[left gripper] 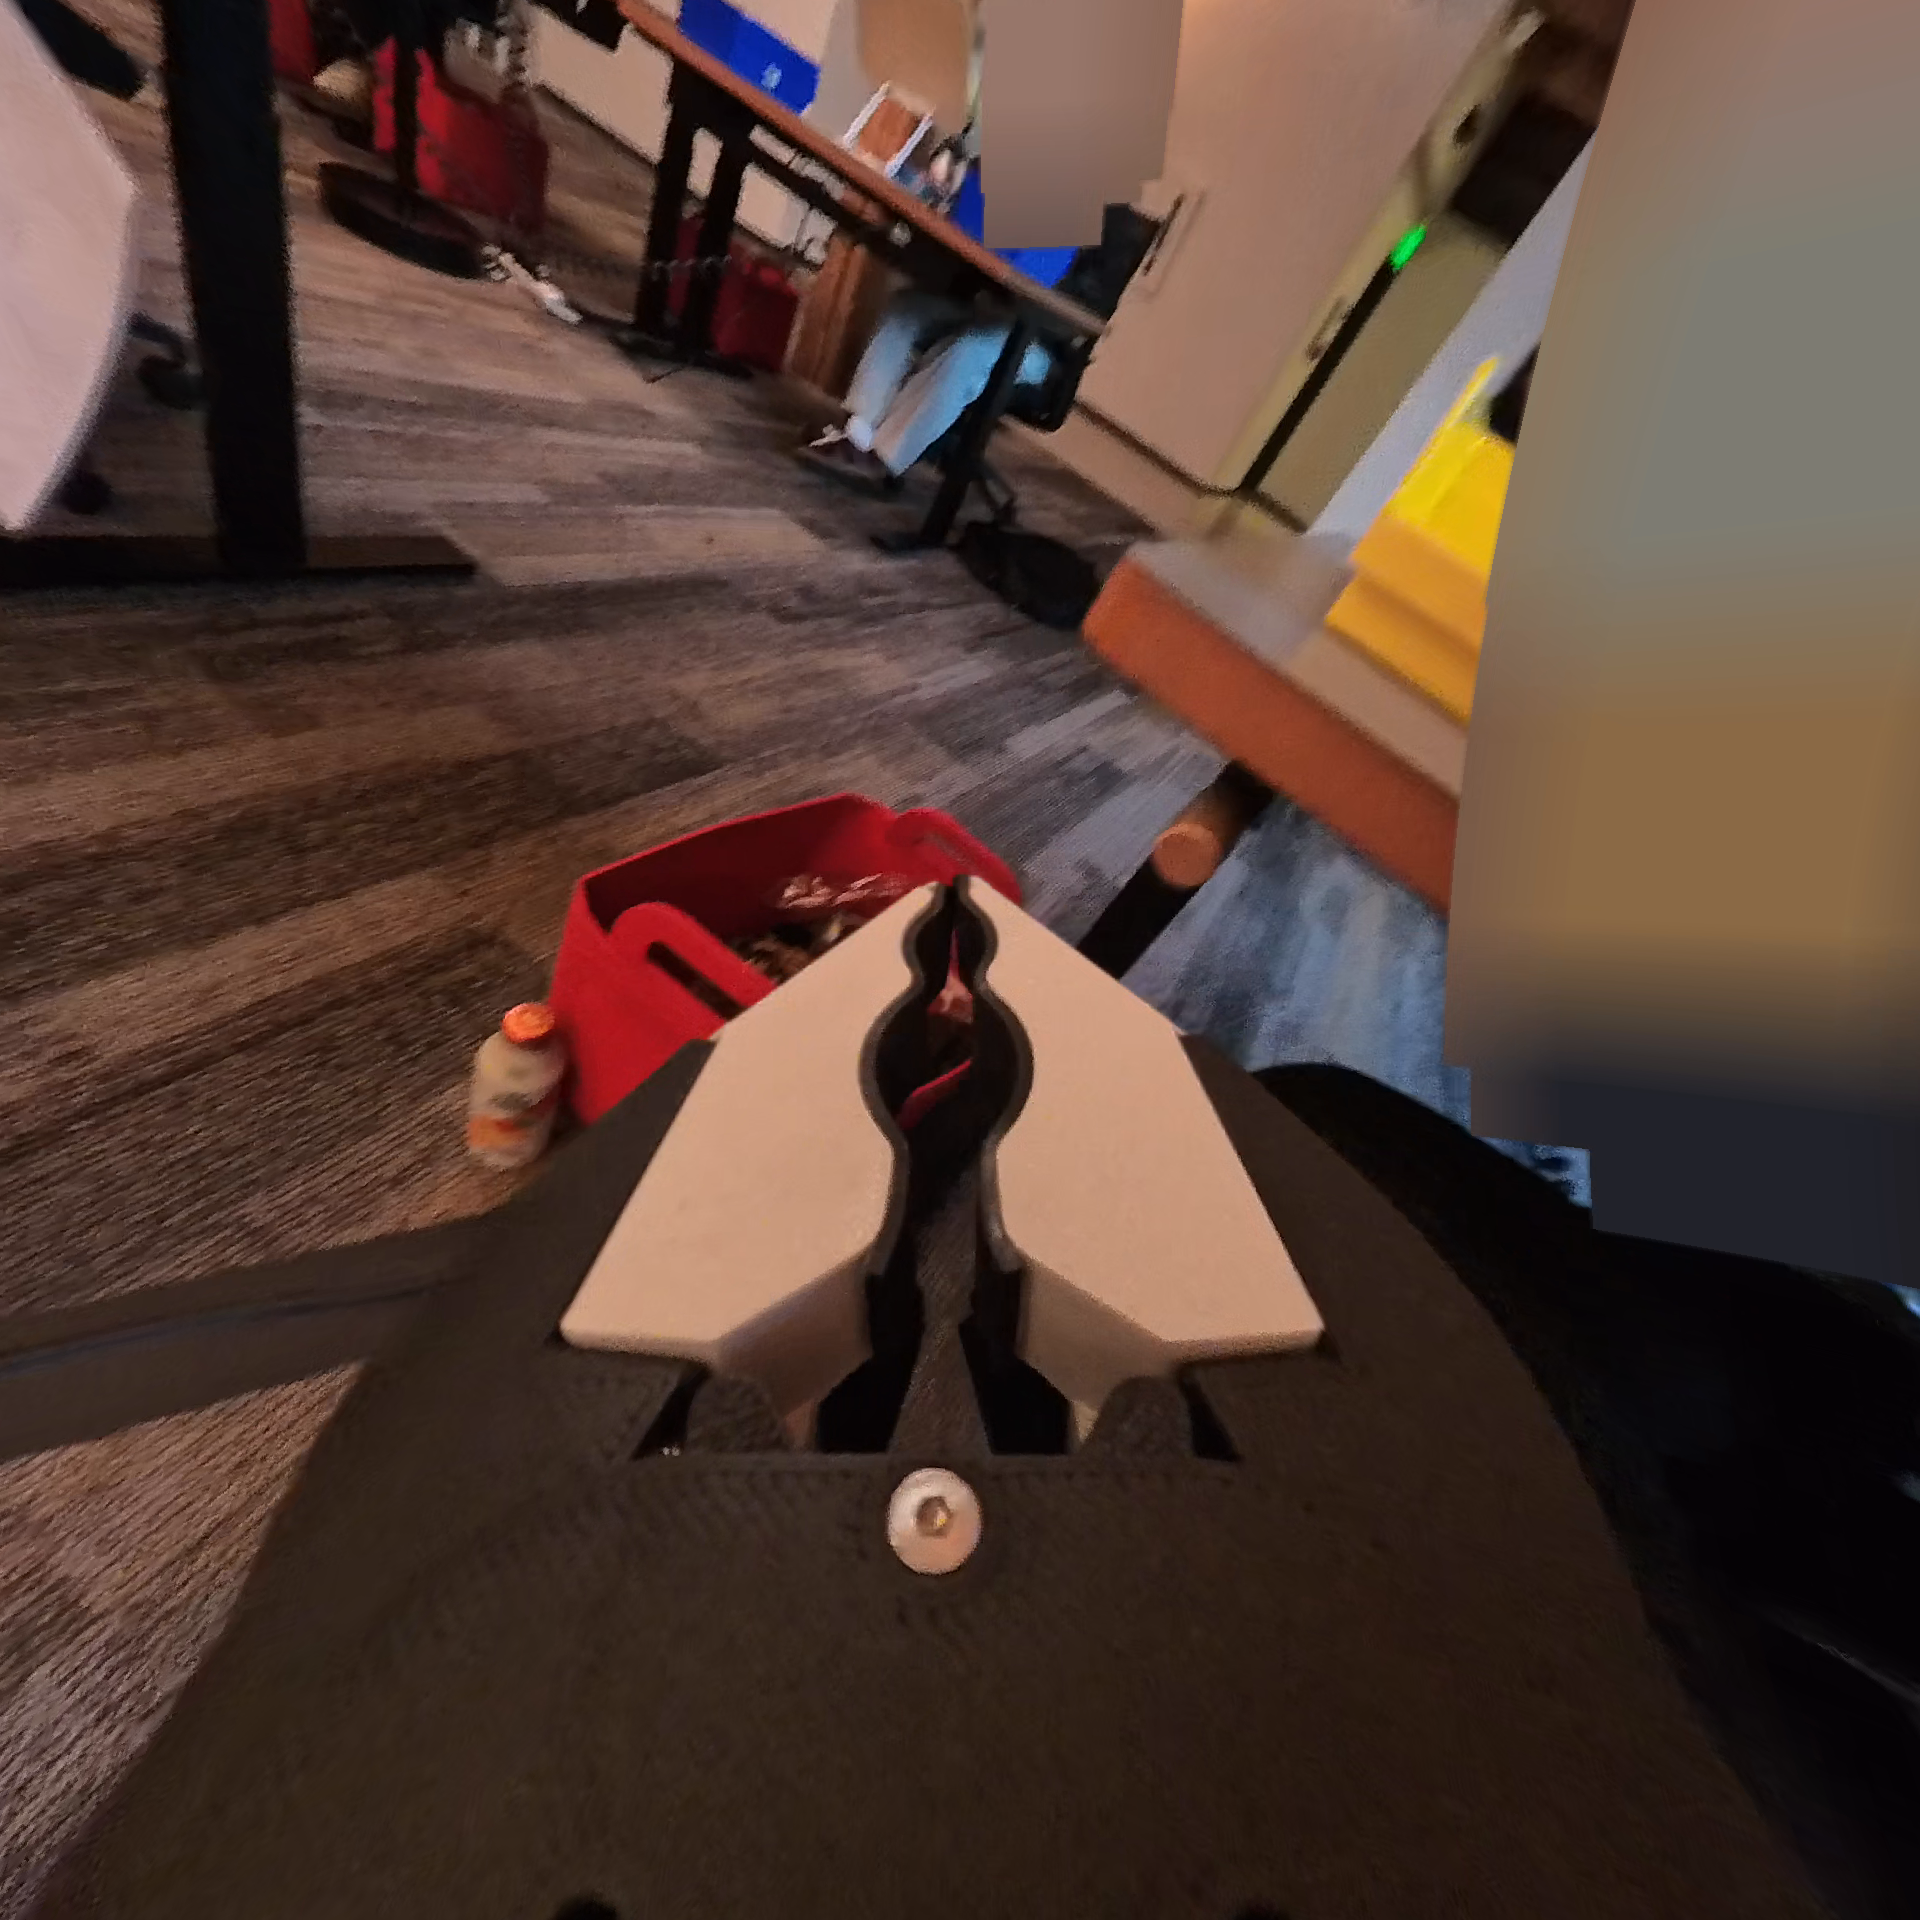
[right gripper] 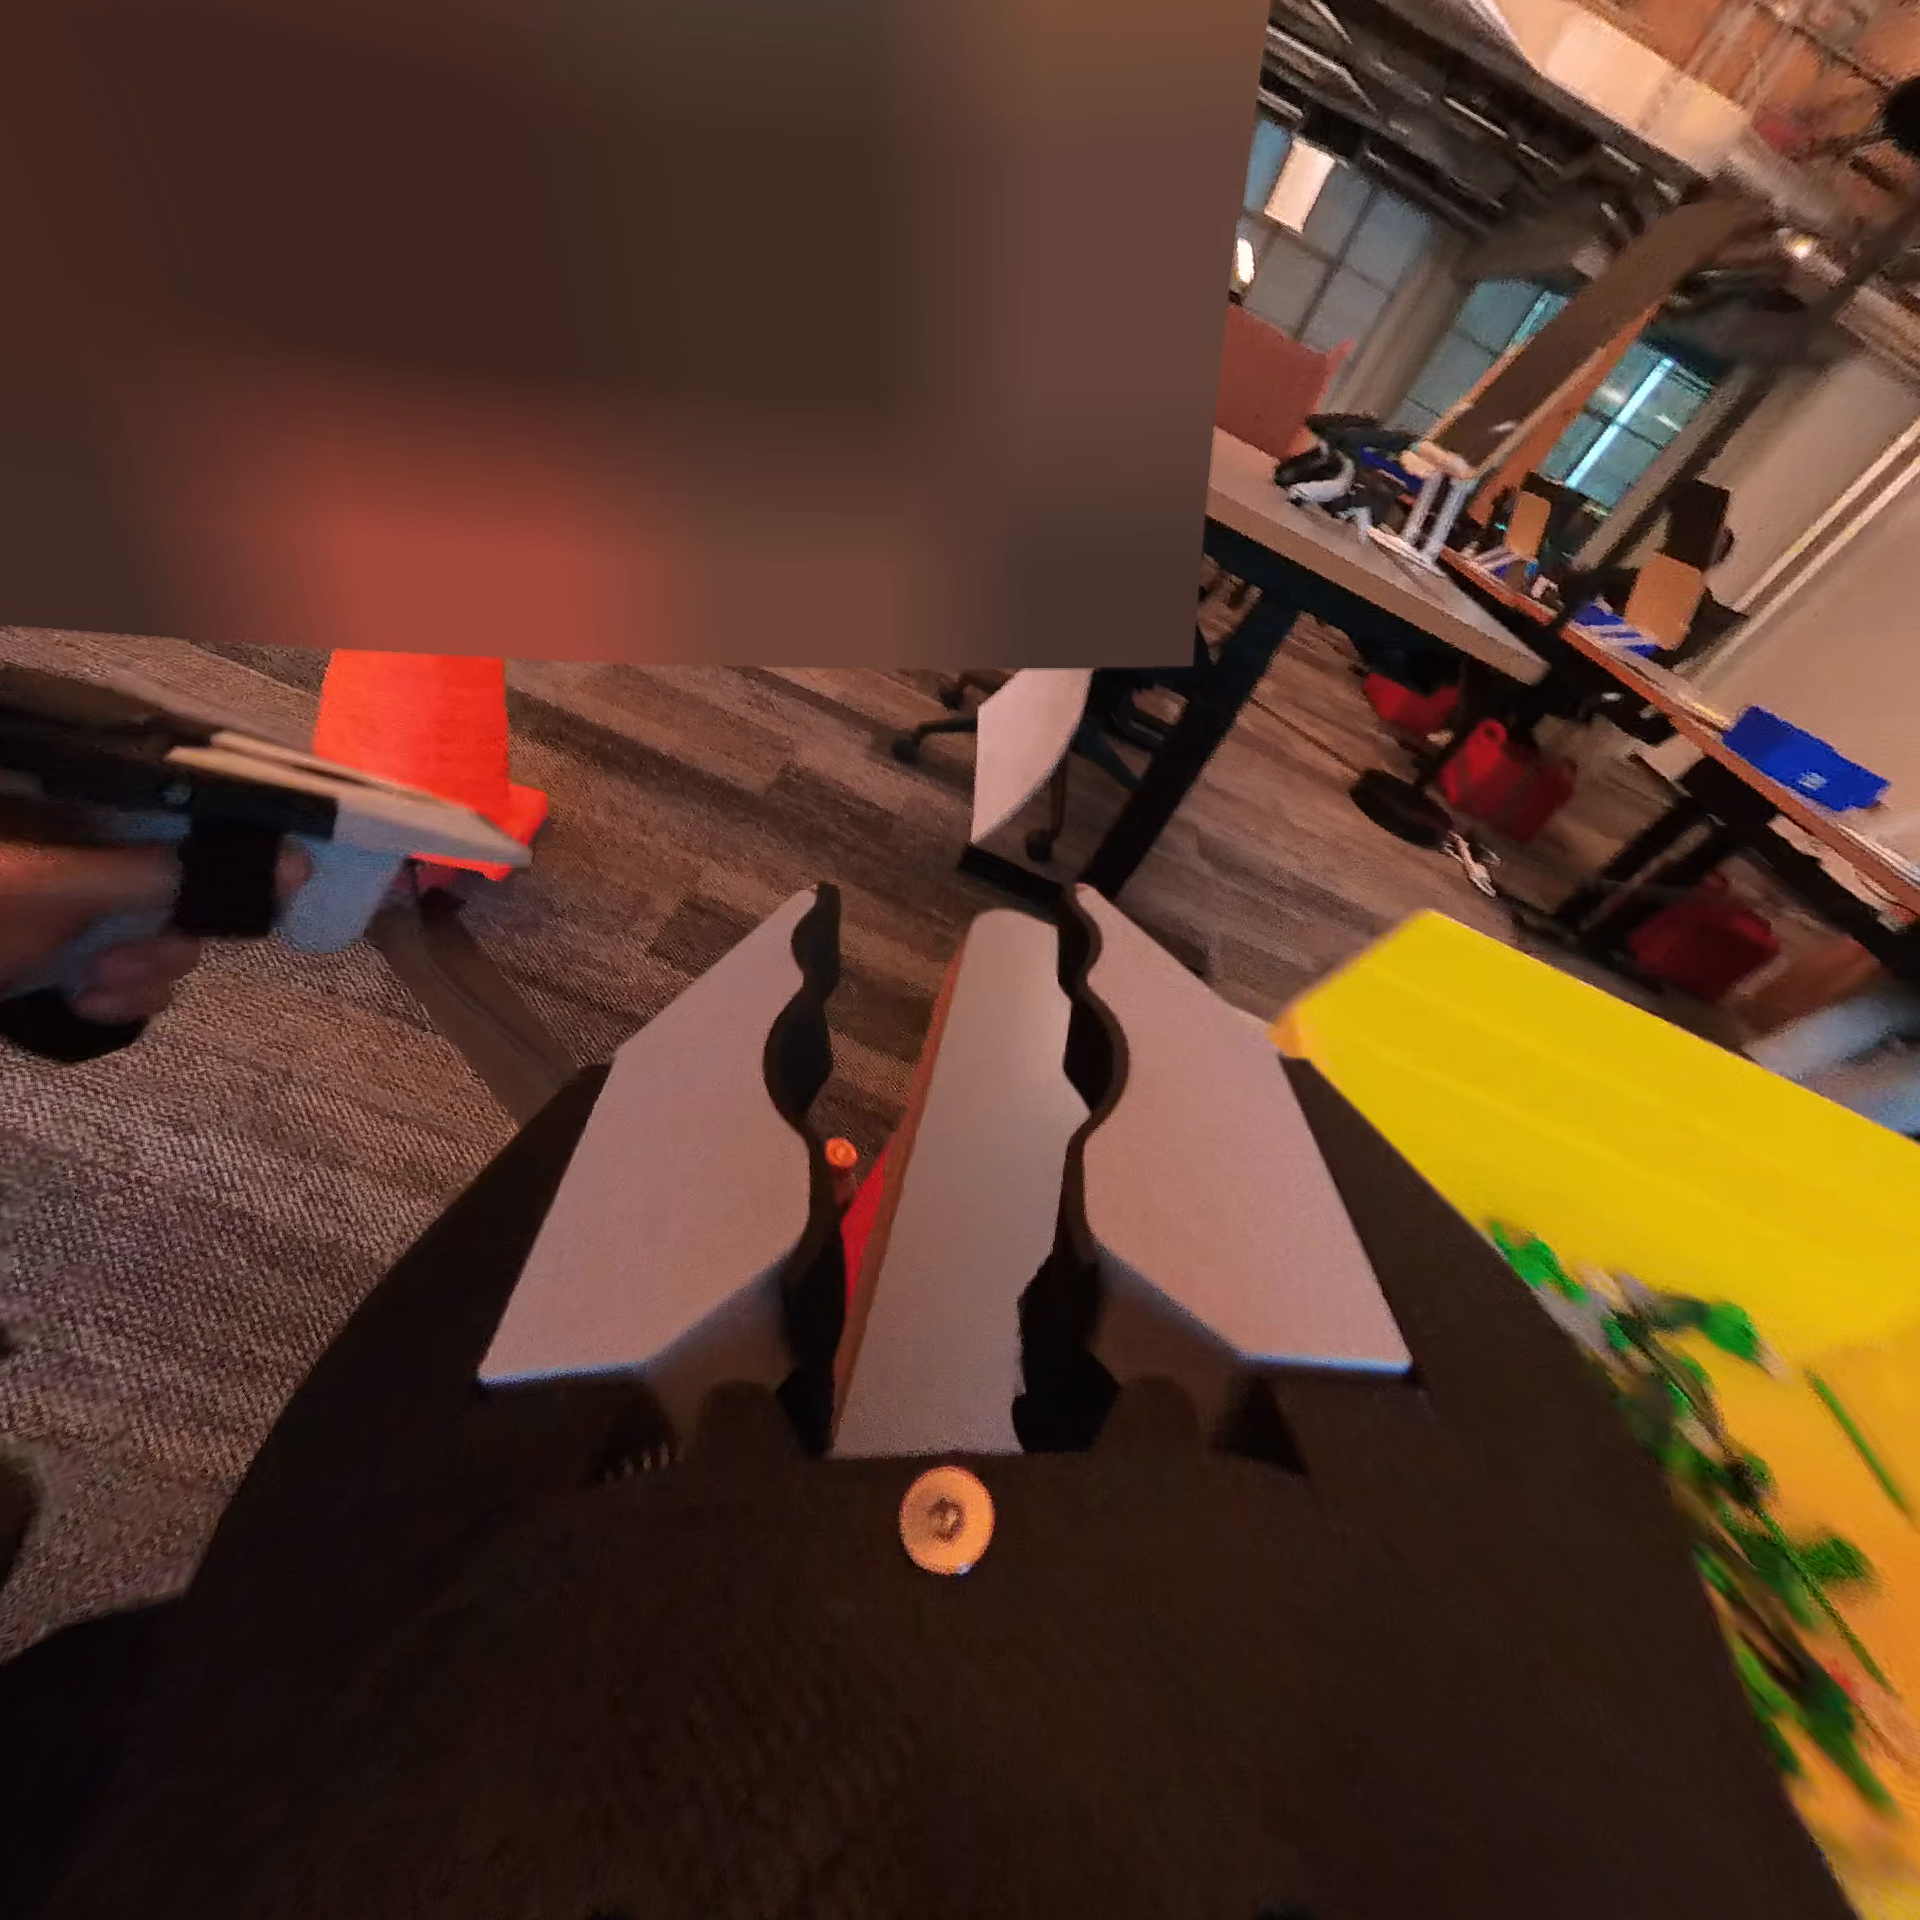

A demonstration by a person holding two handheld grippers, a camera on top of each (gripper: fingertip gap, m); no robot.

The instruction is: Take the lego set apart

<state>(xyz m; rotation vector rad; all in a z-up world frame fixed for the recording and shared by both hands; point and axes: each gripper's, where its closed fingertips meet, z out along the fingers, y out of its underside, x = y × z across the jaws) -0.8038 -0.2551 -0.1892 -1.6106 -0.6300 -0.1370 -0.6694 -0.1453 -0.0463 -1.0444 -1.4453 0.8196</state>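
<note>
Left gripper (left gripper: pixel 954 899): white fingers (left gripper: pixel 790 1143) pressed together, tips meeting, nothing between them; red bin (left gripper: pixel 665 966) on carpet just beyond tips, small orange-capped bottle (left gripper: pixel 514 1091) touching its left side. Right gripper (right gripper: pixel 951 914): fingers set moderately apart, nothing gripped; table edge (right gripper: pixel 971 1195) seen through the gap; yellow bin (right gripper: pixel 1558 1122) near right, blurred green lego pieces (right gripper: pixel 1787 1455) inside; orange cone (right gripper: pixel 416 748) far left on carpet; desks farther right.

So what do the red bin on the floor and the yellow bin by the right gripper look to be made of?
Red bin: likely rigid moulded plastic, matte to slightly glossy, judging by its thin even walls, rounded corners and slotted handle. Yellow bin: probably similar plastic, uniform saturated colour with a smooth stepped rim; motion blur leaves its finish uncertain.
</note>
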